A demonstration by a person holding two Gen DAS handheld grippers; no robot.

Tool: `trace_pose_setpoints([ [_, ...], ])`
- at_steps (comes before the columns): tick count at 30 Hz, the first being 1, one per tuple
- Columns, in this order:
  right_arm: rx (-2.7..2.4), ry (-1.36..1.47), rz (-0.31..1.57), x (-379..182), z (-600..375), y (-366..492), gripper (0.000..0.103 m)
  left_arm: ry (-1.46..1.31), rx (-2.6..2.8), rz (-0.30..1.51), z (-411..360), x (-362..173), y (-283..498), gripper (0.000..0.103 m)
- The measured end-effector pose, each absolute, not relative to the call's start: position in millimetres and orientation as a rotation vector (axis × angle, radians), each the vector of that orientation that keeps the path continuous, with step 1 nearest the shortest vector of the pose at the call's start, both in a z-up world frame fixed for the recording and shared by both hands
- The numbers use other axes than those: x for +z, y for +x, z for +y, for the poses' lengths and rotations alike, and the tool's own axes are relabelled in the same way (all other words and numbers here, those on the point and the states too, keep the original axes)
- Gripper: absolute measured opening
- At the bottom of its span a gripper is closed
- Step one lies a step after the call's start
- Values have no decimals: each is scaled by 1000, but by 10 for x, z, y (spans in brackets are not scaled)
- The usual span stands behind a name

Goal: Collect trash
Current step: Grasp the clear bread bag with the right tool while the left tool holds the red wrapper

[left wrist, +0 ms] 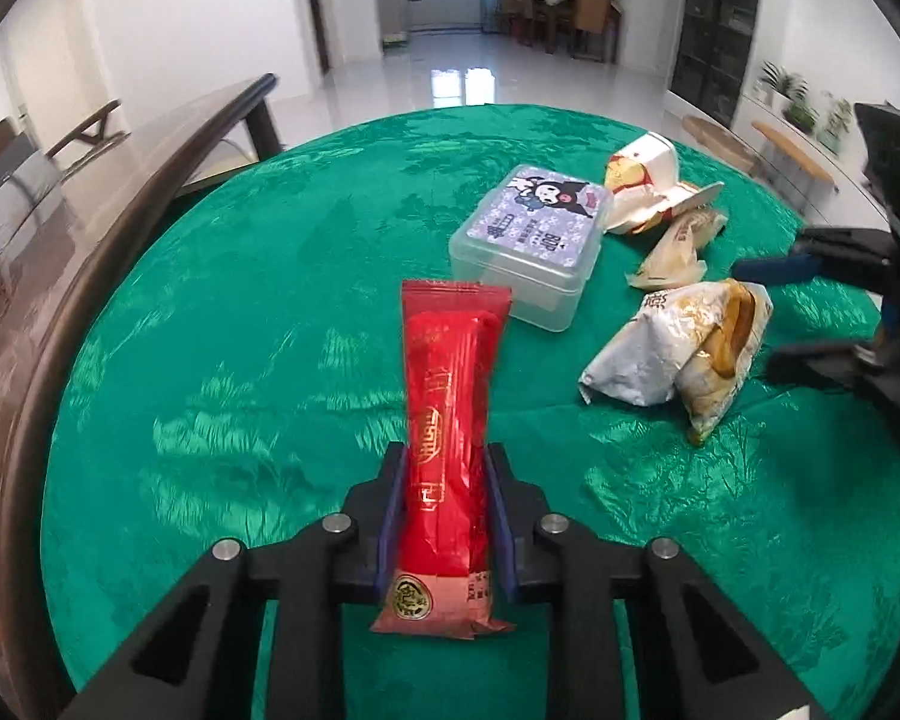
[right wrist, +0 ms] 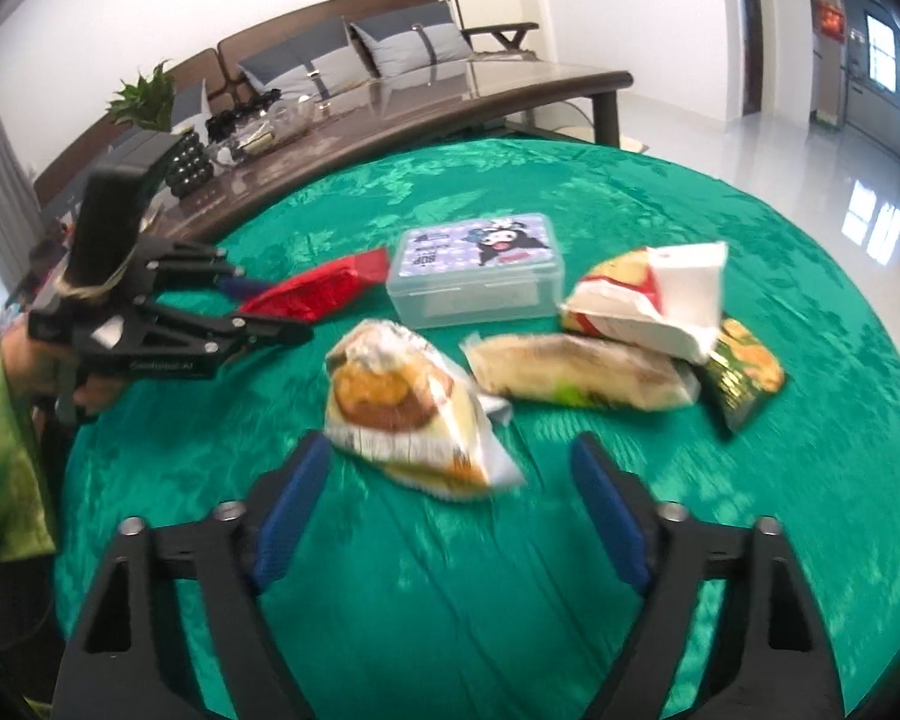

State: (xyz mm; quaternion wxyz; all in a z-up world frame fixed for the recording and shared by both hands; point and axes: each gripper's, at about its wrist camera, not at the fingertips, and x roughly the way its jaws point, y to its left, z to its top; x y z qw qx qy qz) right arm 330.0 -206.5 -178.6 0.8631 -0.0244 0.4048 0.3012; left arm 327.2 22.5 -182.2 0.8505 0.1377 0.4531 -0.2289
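My left gripper (left wrist: pixel 446 468) is shut on a long red snack wrapper (left wrist: pixel 450 420) and holds it above the green tablecloth (left wrist: pixel 240 360); the wrapper also shows in the right wrist view (right wrist: pixel 324 291). My right gripper (right wrist: pixel 450 462) is open and empty, with a crumpled silver and yellow wrapper (right wrist: pixel 408 408) just ahead between its fingertips. Beyond that lie a long beige wrapper (right wrist: pixel 582 372), a white and red paper carton (right wrist: pixel 648 294) and a small dark green packet (right wrist: pixel 744 372).
A clear plastic box with a cartoon lid (left wrist: pixel 528 240) stands mid-table, also in the right wrist view (right wrist: pixel 477 276). A dark wooden coffee table (right wrist: pixel 420 108) curves along the far table edge, with a sofa (right wrist: pixel 342 54) behind it.
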Motion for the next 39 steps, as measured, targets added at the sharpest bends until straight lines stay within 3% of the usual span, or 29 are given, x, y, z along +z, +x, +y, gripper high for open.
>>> trace_pose_setpoints([
  [1, 636, -54, 859, -1793, -2038, 3317, 33, 282, -466, 954, 226, -1823, 3230, 26],
  [2, 648, -56, 873, -1802, -2008, 3326, 25, 270, -451, 954, 226, -1821, 3177, 25],
  [4, 663, -59, 874, -1762, -1988, 3265, 18, 229, -424, 960, 214, -1811, 3046, 25],
  [18, 592, -71, 879, -1735, -2485, 2186, 15, -54, -308, 936, -232, -1684, 1909, 26],
  [21, 622, -80, 853, -1749, -2469, 1981, 21, -31, -297, 930, -286, -1687, 1798, 28],
  [23, 618, -100, 845, -1770, -2485, 1920, 42, -26, -291, 925, -306, -1697, 1764, 44],
  [24, 607, -113, 843, -1784, -2488, 1912, 49, -24, -286, 918, -314, -1706, 1742, 65],
  [25, 592, -129, 844, -1808, -2497, 1912, 58, -19, -275, 910, -321, -1713, 1725, 75],
  [31, 568, -215, 876, -1945, -2445, 1950, 66, 96, -218, 924, -437, -1846, 1784, 76],
  [39, 559, -258, 864, -2003, -2303, 2063, 80, 79, -202, 924, -416, -1905, 1902, 84],
])
